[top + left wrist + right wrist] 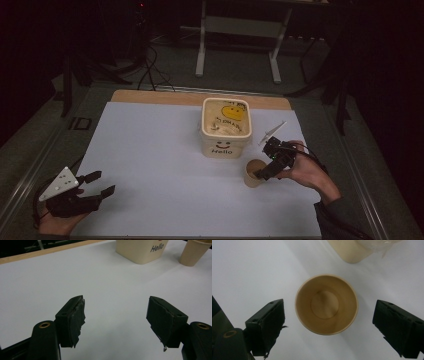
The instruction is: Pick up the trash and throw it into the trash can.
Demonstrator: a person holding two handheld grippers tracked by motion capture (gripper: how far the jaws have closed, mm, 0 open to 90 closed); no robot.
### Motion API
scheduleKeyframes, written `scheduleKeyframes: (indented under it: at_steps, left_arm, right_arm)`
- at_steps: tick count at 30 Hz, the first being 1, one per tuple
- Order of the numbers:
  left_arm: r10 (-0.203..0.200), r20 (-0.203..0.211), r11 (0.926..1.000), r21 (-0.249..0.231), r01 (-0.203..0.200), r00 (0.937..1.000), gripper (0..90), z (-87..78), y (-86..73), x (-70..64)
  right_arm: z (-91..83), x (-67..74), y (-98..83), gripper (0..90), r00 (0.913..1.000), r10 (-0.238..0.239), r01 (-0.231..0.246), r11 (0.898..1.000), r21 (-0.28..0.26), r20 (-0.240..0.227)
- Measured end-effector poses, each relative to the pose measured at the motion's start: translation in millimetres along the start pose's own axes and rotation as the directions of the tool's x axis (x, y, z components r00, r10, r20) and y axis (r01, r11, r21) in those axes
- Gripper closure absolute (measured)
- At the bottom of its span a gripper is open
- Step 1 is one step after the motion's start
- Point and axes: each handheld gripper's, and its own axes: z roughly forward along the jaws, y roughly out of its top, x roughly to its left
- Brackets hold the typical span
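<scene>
Left claw (97,184) parked low at the near left corner of the worktop (150,165), jaws spread wide, nothing between them; bare white surface ahead in the left gripper view. Grey three-cornered plate on top, cable trailing toward the near edge.

Right claw (264,171) poised directly over a paper cup (253,172), jaws wide apart, straddling it from above, holding nothing. In the right gripper view, cup (326,304) centred between the two black jaws, clear gap on either side, neither pad touching the wall.

Likely step: a grasp on the cup. To do it well: lower straight down, keep the cup centred, close gently. Thin paper wall probably buckles under a hard squeeze. Bite below the rim, not on it; a light empty cup probably tips or skids if one pad lands first.

Cup: plain tan paper, upright, round rolled rim, tapered toward the base, empty, flat bottom visible inside. Standing on the worktop right of centre, just beside the near right corner of the tub, apart from it.

Farther back: cream square tub (226,129), open top, "Hello" and a smile on the near face, yellow smiley shape inside. Wooden edge beyond, then dark floor, cables and a white frame.
</scene>
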Motion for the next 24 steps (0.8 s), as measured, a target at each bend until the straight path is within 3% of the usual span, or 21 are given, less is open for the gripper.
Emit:
scheduleKeyframes:
  at_steps: [11, 24]
  left_arm:
    - [-0.001, -0.002, 1.0000, 0.004, 0.001, 1.0000, 30.8, 0.4, -0.1, 0.0]
    - [0.000, -0.004, 1.0000, 0.004, 0.000, 1.0000, 30.8, 0.0, -0.1, 0.1]
  right_arm:
    - [13.9, 2.0, 6.0, 10.0, 0.9998, 0.007, -0.006, 0.997, 0.071, -0.019]
    - [28.8, -2.0, 10.0, 9.9, 0.9991, 0.034, -0.031, 0.994, 0.109, -0.024]
